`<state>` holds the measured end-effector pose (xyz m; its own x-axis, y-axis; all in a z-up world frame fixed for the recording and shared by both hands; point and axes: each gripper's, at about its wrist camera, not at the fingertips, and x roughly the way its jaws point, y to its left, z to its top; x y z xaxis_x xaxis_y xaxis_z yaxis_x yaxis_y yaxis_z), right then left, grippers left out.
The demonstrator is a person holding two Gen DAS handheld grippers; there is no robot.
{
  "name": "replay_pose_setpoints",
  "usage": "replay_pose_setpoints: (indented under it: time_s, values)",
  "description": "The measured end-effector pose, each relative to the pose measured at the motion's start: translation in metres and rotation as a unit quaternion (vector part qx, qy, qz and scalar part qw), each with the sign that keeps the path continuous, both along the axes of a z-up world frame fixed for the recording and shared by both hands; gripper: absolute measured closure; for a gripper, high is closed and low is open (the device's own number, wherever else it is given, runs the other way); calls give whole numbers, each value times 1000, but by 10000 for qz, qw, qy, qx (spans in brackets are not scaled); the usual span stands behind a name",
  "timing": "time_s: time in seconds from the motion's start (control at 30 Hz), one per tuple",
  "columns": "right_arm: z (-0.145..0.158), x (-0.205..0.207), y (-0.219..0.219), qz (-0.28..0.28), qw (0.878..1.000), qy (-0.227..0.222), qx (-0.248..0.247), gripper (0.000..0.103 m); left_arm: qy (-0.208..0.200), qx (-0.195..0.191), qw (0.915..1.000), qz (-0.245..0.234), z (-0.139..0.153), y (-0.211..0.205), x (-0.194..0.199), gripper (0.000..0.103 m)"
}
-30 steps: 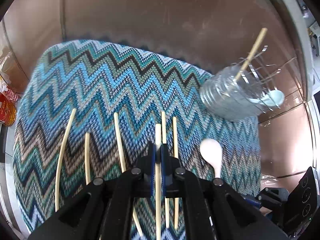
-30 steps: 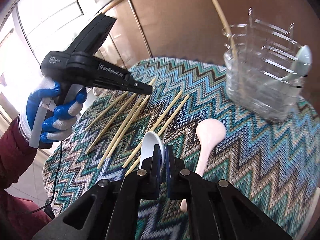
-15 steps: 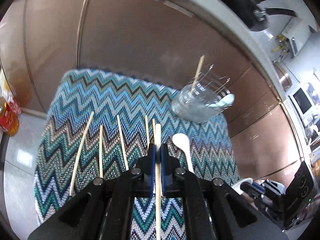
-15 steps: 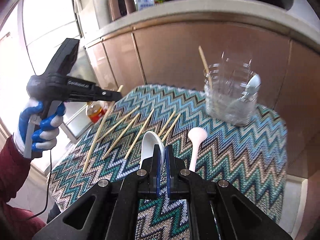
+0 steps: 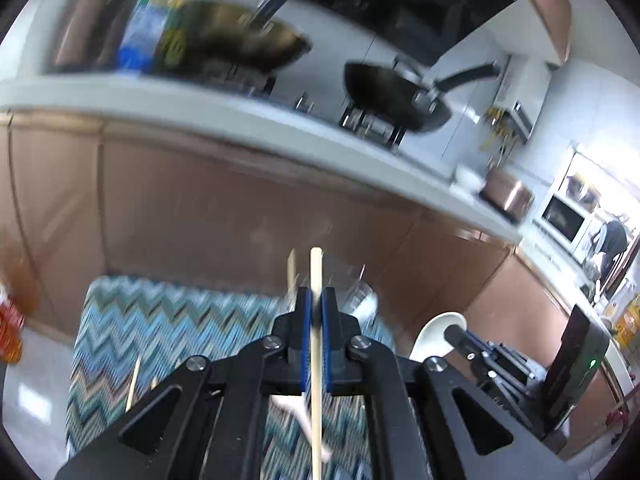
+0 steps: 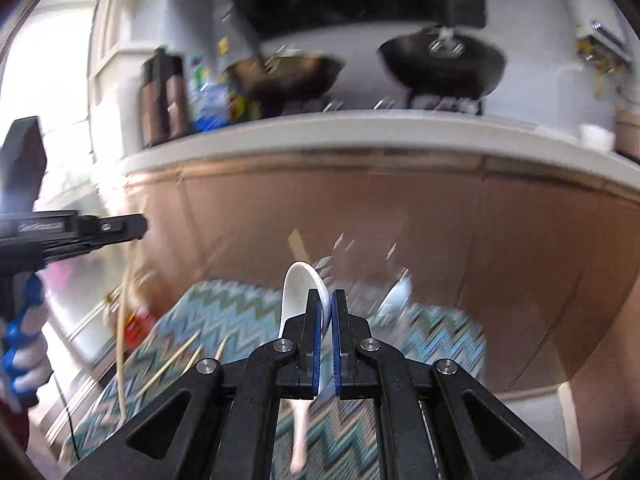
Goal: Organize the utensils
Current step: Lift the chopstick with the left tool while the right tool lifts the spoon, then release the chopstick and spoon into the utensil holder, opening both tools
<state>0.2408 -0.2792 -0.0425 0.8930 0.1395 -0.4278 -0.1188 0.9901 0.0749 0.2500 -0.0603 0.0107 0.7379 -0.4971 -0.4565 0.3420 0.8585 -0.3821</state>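
Left wrist view: left gripper (image 5: 316, 312) is raised above the zigzag cloth (image 5: 132, 320), fingers pinching a chopstick (image 5: 316, 360) that runs lengthwise between them. Open air lies ahead up to the brown cabinet front (image 5: 192, 208); the clear holder (image 5: 360, 300) stands blurred at the cloth's far edge. Right gripper (image 6: 328, 316) pinches a white spoon (image 6: 298, 292) by its bowl. More chopsticks (image 6: 168, 364) lie on the cloth's left.
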Motion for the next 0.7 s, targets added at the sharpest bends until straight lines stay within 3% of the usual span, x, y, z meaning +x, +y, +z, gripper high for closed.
replay_pose_setpoints:
  time_s: [0.2, 0.4, 0.53, 0.7]
  values:
    - [11, 45, -6, -586, 9952, -716, -328, 98, -840, -201, 9956, 373, 23, -41, 48, 99]
    - [-9, 88, -15, -872, 9896, -1030, -491, 98, -1550, -221, 9841, 835, 12, -82, 93, 99]
    - [-30, 103, -22, -906, 9891, -1045, -515, 98, -1721, -72, 9791, 1084, -14, -101, 117, 99]
    - [-49, 107, -20, -934, 9874, -1107, -645, 98, -1581, 5, 9800, 1207, -49, -108, 139, 99]
